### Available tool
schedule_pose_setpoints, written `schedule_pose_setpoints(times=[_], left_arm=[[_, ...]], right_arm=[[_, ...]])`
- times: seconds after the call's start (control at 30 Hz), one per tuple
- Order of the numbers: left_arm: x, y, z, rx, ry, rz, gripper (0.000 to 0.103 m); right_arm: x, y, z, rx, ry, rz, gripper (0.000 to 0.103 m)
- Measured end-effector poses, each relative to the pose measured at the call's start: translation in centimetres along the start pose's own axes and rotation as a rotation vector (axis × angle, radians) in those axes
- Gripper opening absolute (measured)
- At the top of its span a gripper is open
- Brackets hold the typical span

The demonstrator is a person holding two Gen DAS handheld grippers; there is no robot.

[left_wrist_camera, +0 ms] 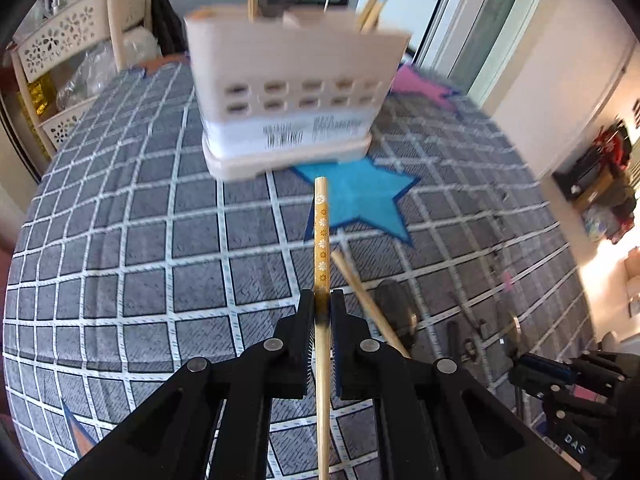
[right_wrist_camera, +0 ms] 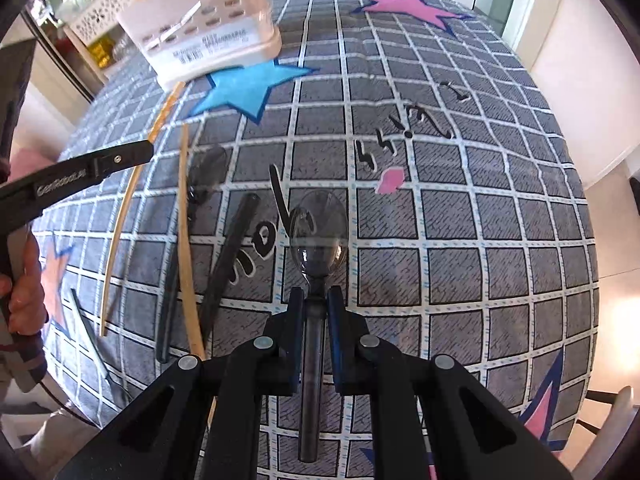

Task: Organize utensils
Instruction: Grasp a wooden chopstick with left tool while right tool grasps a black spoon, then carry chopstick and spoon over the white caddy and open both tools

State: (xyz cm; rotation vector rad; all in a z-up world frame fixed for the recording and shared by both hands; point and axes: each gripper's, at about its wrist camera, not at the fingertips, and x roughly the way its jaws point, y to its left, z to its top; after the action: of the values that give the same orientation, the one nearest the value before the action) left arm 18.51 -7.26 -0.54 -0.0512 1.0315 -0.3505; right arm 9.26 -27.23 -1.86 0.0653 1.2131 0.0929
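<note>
My left gripper (left_wrist_camera: pixel 322 300) is shut on a wooden chopstick (left_wrist_camera: pixel 321 240) with a flowered orange end, held above the table and pointing at the beige utensil holder (left_wrist_camera: pixel 294 96). The holder has chopsticks (left_wrist_camera: pixel 376 4) standing in it. A second wooden chopstick (left_wrist_camera: pixel 362 296) lies on the cloth just right of the gripper. My right gripper (right_wrist_camera: pixel 318 300) is shut on the handle of a clear dark spoon (right_wrist_camera: pixel 320 236), bowl forward. In the right wrist view the left gripper (right_wrist_camera: pixel 80 174) shows at the left, and the holder (right_wrist_camera: pixel 208 24) stands at top left.
On the checked grey tablecloth (right_wrist_camera: pixel 460 220) lie a wooden chopstick (right_wrist_camera: pixel 186 240), a second spoon (right_wrist_camera: pixel 206 172) and dark utensils (right_wrist_camera: pixel 230 260) left of my right gripper. A beige shelf rack (left_wrist_camera: pixel 68 64) stands beyond the table's left edge.
</note>
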Motion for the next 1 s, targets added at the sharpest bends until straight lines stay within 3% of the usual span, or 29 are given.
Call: schedule_pose_setpoints(times=[0.2, 0.53, 0.77, 1.0], left_arm=[[-3.8, 0.6, 0.1, -0.009, -0.103, -0.033, 0.040], [-9.3, 1.4, 2.2, -0.042, -0.259, -0.079, 0.040], [-12.4, 1.9, 5.7, -0.037, -0.363, -0.088, 0.040], [-14.0, 3.0, 11.6, -0.037, -0.463, -0.067, 0.040]], right_arm=[[-2.4, -0.2, 0.3, 0.007, -0.094, 0.053, 0.013], [-6.8, 0.8, 3.9, 0.005, -0.242, 0.136, 0.013], [-9.6, 1.8, 7.1, 0.002, -0.324, 0.183, 0.013], [-11.1, 3.1, 12.9, -0.004, -0.416, 0.223, 0.013]])
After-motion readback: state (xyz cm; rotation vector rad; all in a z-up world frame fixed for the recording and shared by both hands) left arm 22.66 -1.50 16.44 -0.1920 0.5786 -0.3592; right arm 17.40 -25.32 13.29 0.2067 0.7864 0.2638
